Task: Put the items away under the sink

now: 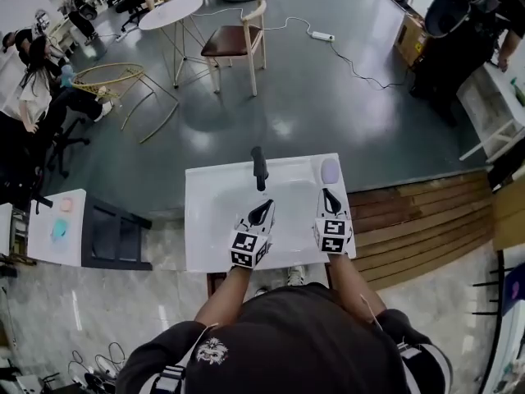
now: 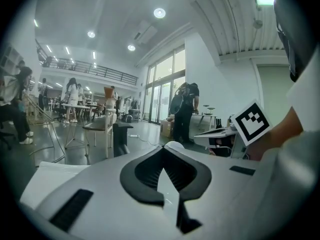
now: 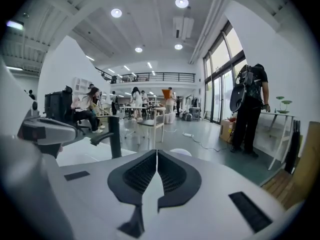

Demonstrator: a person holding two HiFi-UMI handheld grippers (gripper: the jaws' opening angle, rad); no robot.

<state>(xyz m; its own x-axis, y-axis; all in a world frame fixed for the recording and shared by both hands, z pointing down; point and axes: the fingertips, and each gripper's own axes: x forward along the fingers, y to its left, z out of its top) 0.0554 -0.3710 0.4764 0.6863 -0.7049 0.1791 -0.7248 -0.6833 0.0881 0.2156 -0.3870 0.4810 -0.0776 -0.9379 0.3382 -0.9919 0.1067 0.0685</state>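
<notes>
White sink top (image 1: 205,220) carries a black tap (image 1: 259,167) at its far edge. Just near of the tap the left gripper (image 1: 261,213) hovers, jaws pressed together on nothing. To its right the right gripper (image 1: 329,197) is likewise closed and empty. A pale oval item (image 1: 330,171) lies on the far right corner, just beyond the right gripper.

From above, the sink top (image 1: 209,220) covers whatever lies under it, and the wearer's cap (image 1: 287,343) blocks most of its front. The pale oval thing (image 1: 330,171) at its back right corner is too small to name. So are the pink and teal bits (image 1: 62,218) on the side table (image 1: 41,249). A dark-clothed person (image 1: 459,39) is cut off at the top right.
</notes>
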